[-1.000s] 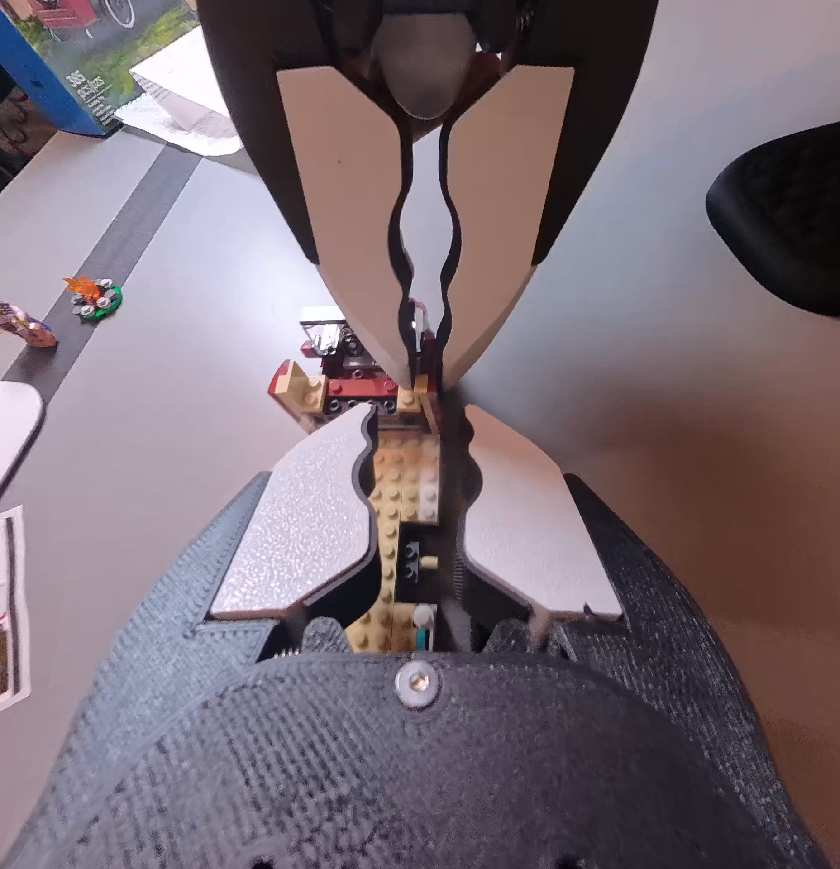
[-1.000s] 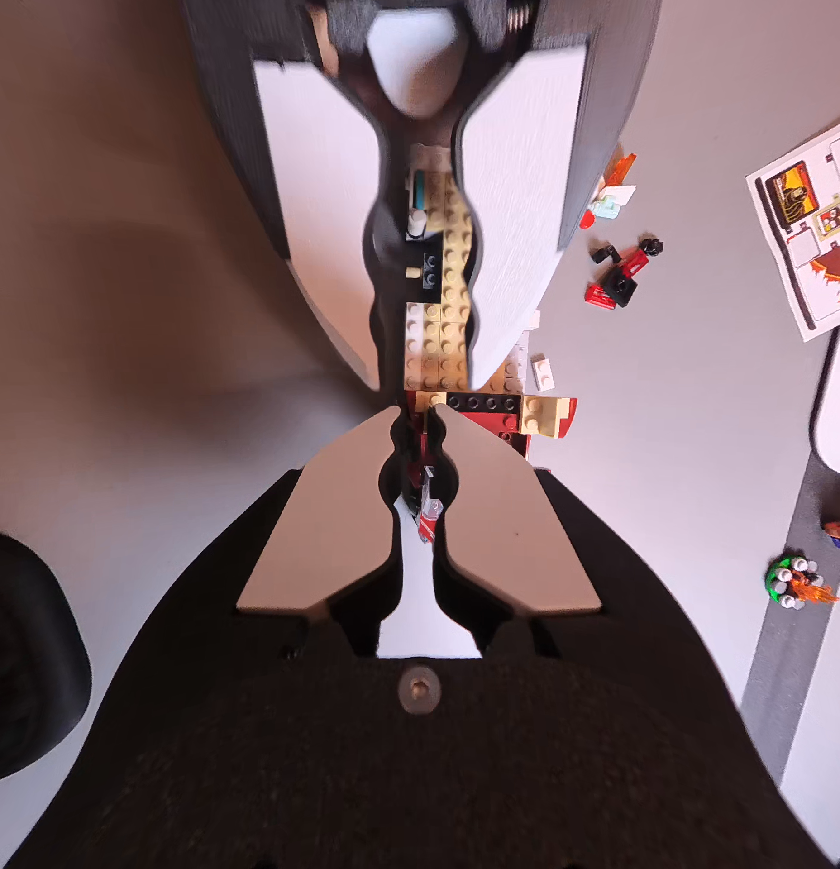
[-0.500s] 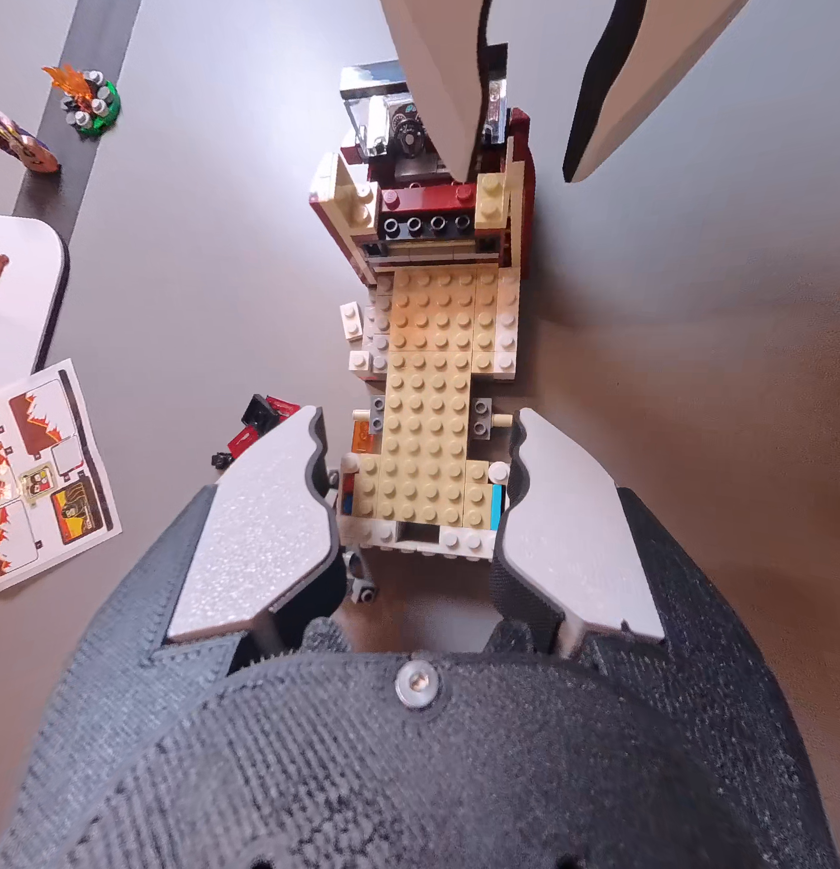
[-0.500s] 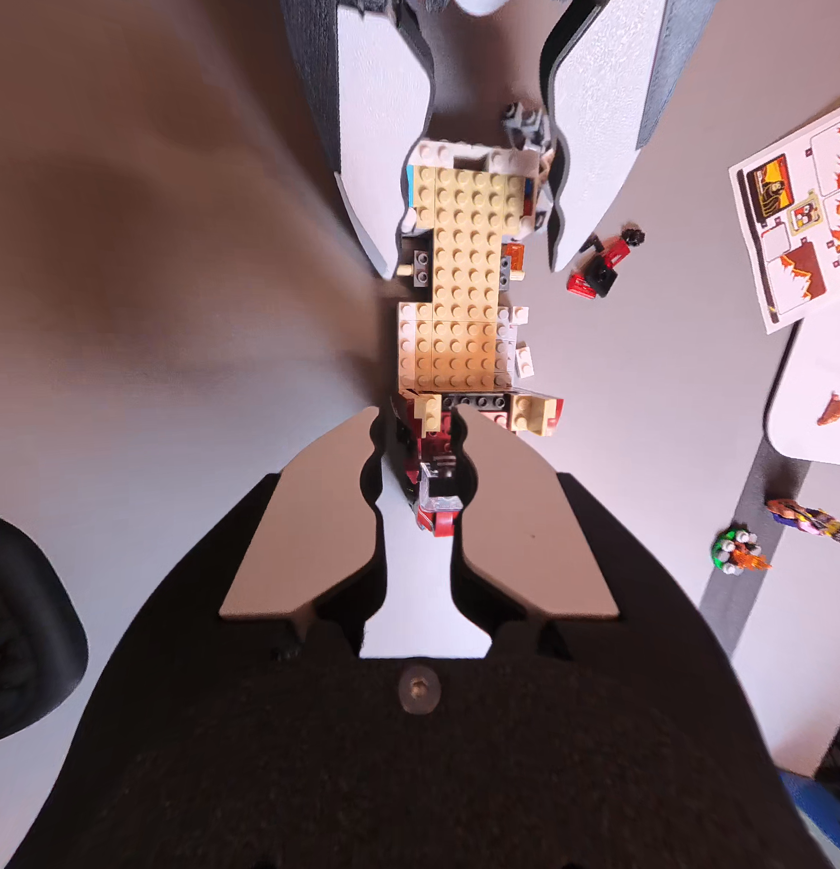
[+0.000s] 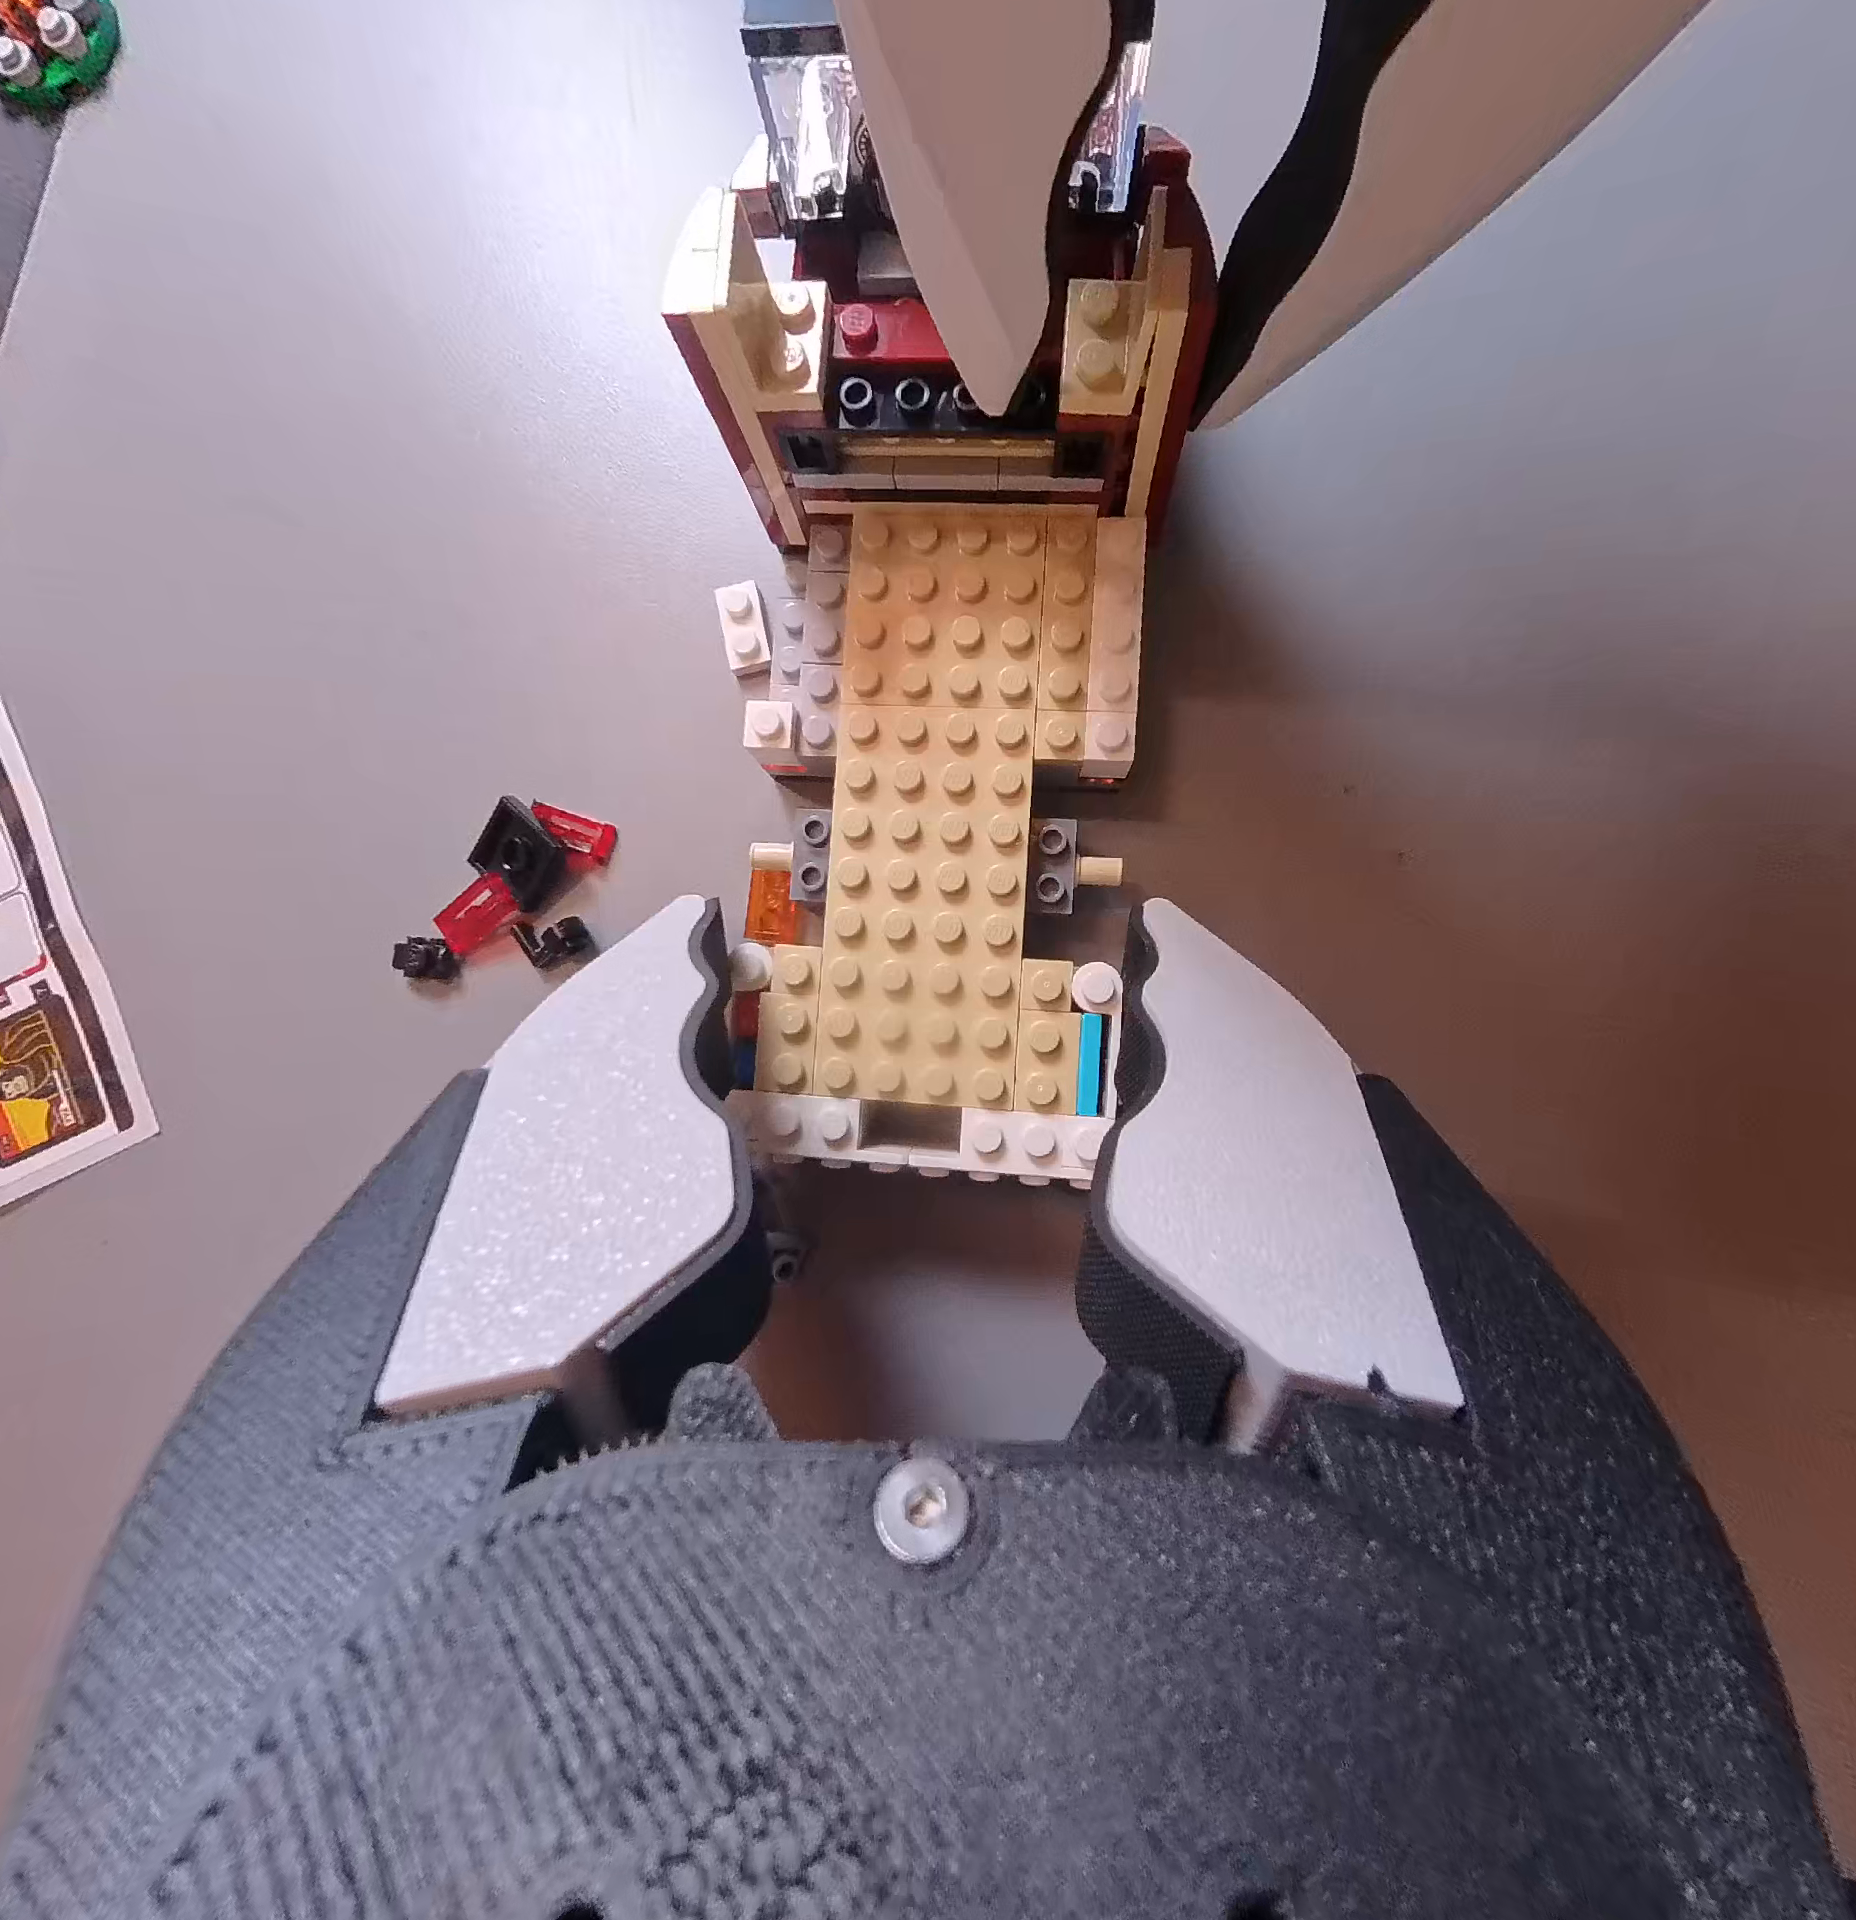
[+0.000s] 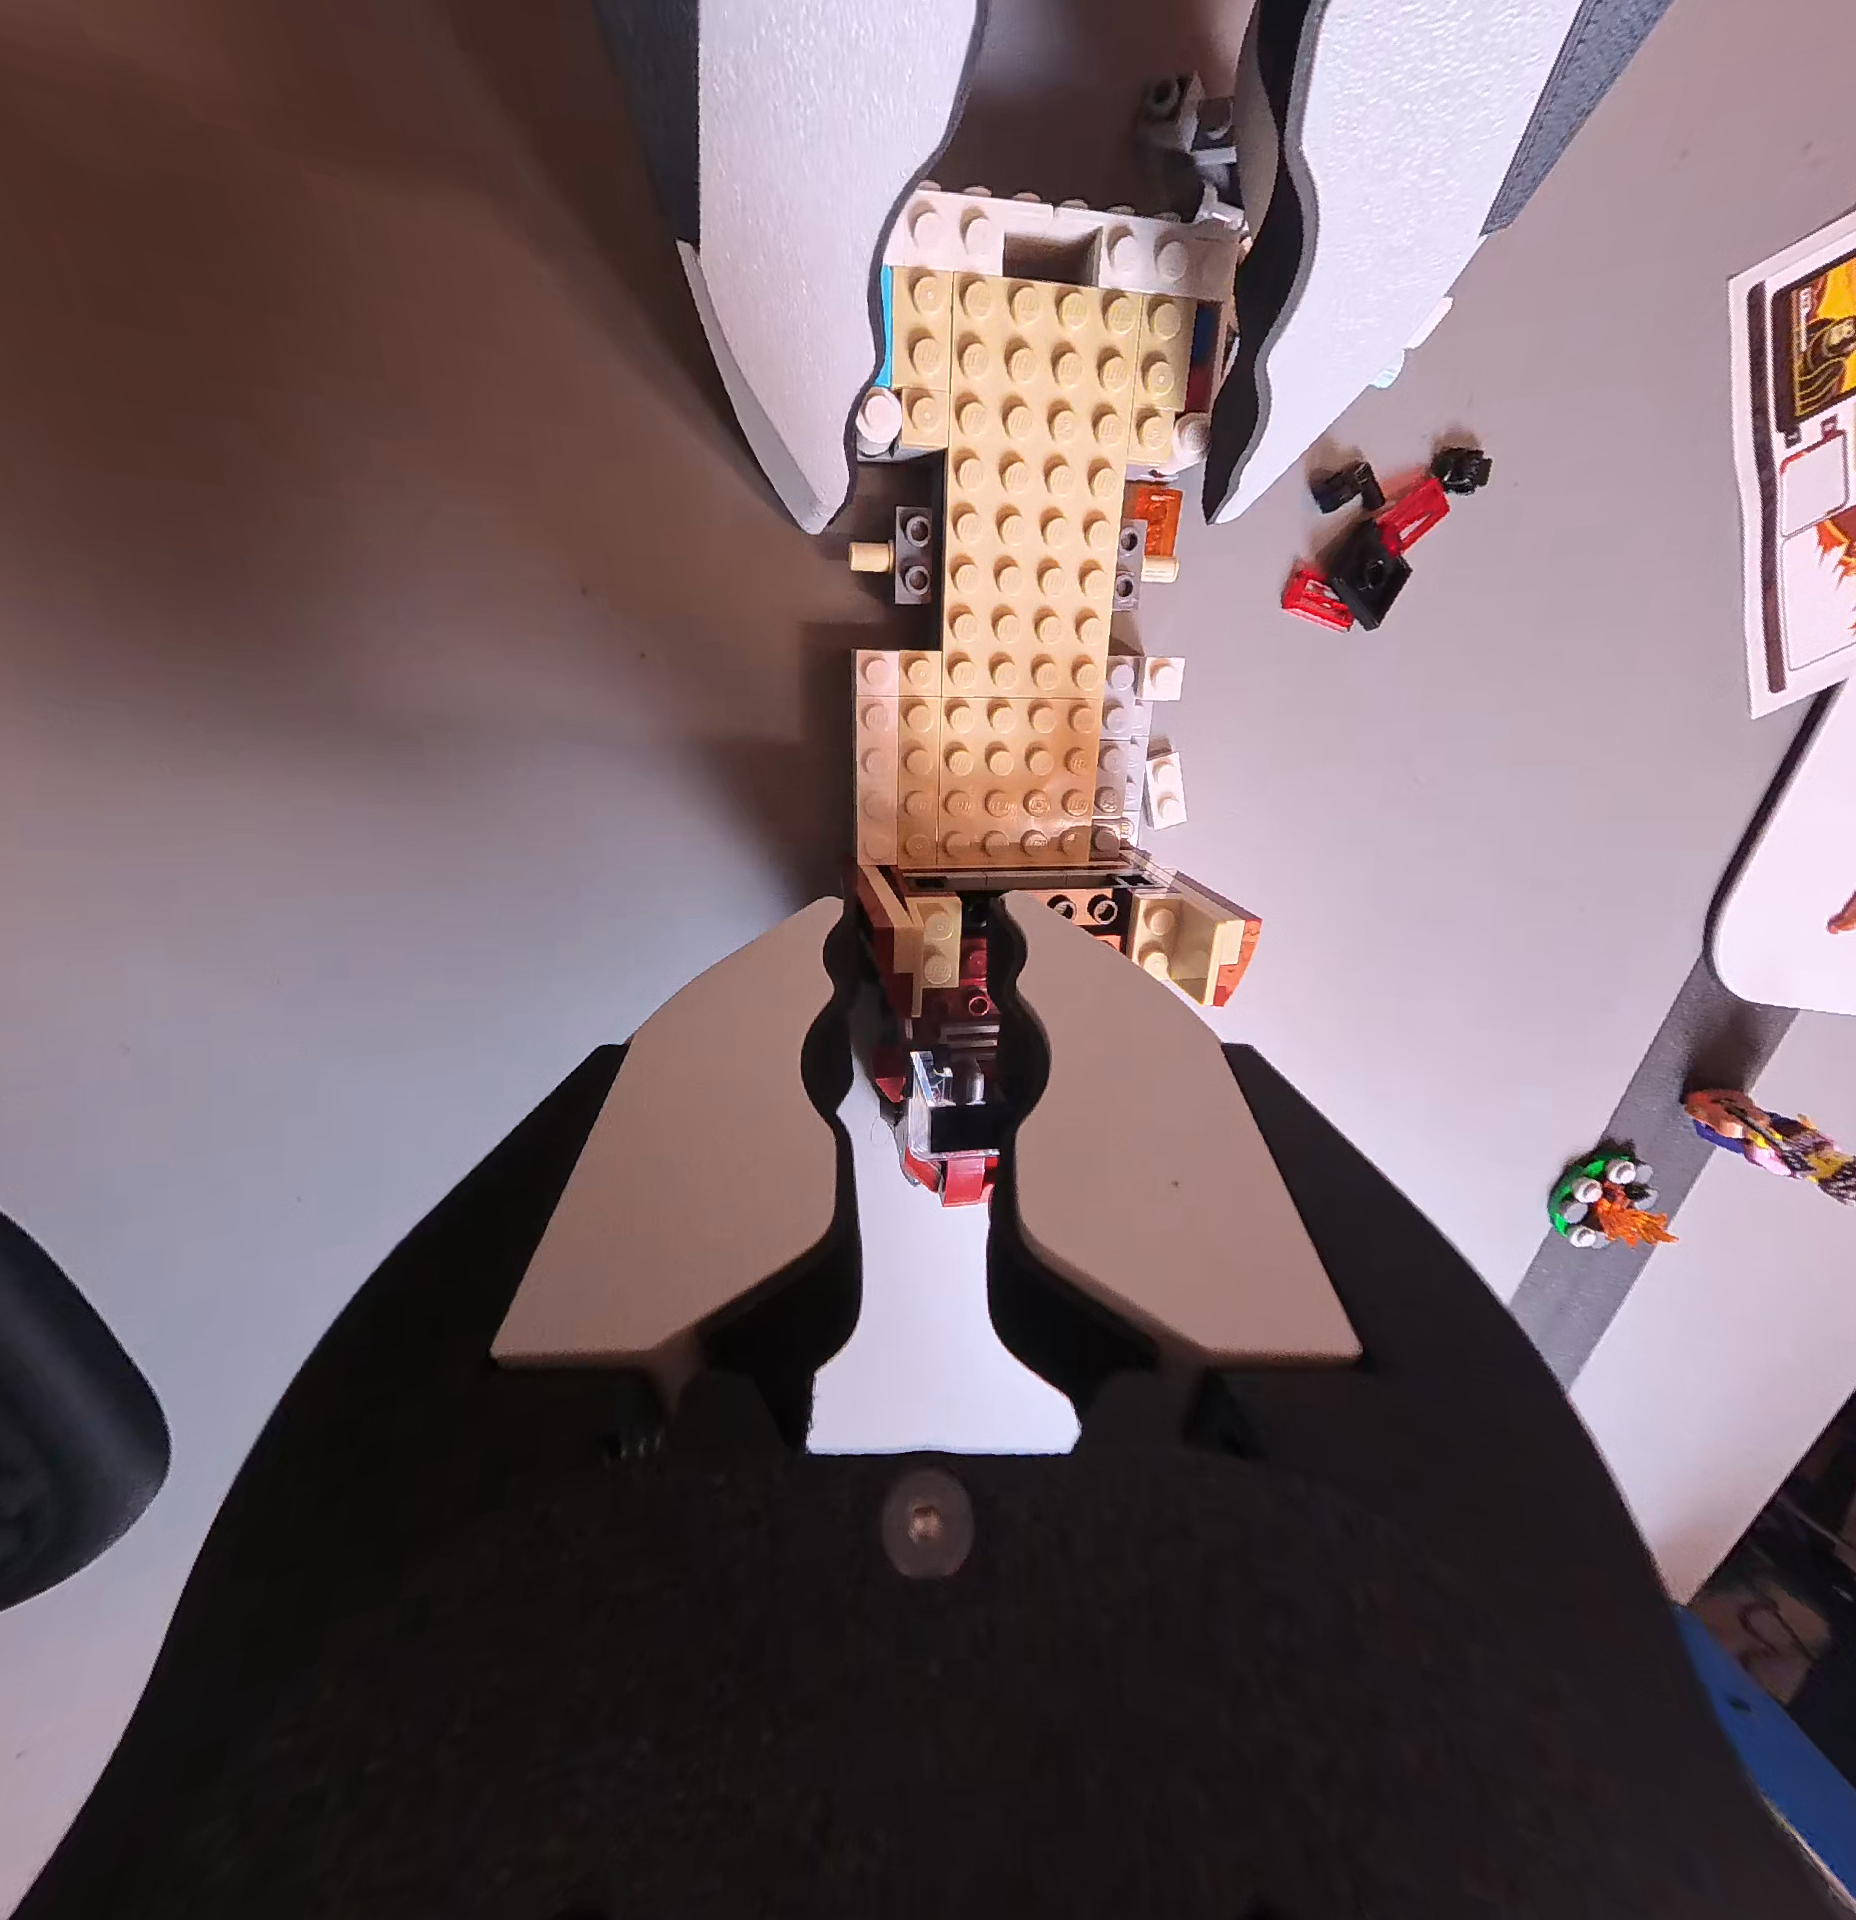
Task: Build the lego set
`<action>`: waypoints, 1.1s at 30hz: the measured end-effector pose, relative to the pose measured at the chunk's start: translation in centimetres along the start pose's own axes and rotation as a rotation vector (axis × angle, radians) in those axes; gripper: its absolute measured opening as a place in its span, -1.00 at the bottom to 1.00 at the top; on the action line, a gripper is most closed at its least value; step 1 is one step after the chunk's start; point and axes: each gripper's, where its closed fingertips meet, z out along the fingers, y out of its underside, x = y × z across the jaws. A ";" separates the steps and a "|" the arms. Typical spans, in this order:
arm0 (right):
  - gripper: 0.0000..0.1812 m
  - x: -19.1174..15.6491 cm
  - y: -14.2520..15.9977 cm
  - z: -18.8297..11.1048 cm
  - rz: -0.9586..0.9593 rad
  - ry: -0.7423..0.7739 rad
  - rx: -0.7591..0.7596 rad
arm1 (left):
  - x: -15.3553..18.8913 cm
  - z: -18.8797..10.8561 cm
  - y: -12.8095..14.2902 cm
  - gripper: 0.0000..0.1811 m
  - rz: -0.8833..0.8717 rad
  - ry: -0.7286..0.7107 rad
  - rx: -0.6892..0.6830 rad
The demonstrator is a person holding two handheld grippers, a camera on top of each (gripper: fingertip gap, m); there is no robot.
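Model now lies flat: the long tan studded lego chassis w/ dark-red cab (image 5: 945,831) rests on the grey tabletop (image 5: 384,468), centre of both views, whereas a sec ago it was pinched edge-on between both sets of fingers. Left gripper (image 5: 919,1023), lower centre of its view, has spread its fingers; they sit either side of the white rear end of the chassis, apparently just clear of it, so released. Right gripper (image 6: 922,951), mid-frame in its view, has also eased apart but its fingers still bracket the cab; contact can't be confirmed, so grasp unclear. Judgement: the press/steadying step looks done and the build is parked for the next piece. Loose red and black small parts (image 5: 508,883) wait left of the chassis, prob. next up. Sticker sheet w/ orange-and-brown panels (image 5: 30,987) lies at left edge; green-base flame piece (image 6: 1604,1210) and a minifigure (image 6: 1781,1143) sit lower right in the right wrist view. Writing: studs carry tiny embossed marks, sheet has small print — too small to read.
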 end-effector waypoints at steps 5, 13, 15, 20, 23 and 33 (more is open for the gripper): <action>-0.80 -0.1 0.0 -0.1 -0.014 0.007 -0.011 | 0.1 0.0 0.0 -0.19 0.003 0.001 -0.001; -0.80 -0.1 0.1 0.0 -0.019 0.029 0.004 | 0.2 0.1 -0.1 -0.19 0.002 0.001 0.006; -0.81 -0.1 0.2 -0.1 -0.021 0.032 0.011 | 0.3 0.1 -0.2 -0.19 0.006 0.004 0.009; -0.81 -0.1 0.3 -0.1 -0.038 0.046 0.012 | 1.1 0.1 -0.3 -0.28 0.021 0.013 -0.007; -0.81 -0.1 0.3 -0.1 -0.031 0.048 0.025 | 1.1 0.1 -0.4 -0.31 0.029 0.012 -0.011; -0.80 -0.1 0.2 -0.1 -0.048 0.024 0.034 | -0.1 -0.5 0.6 -0.10 -0.002 -0.016 -0.035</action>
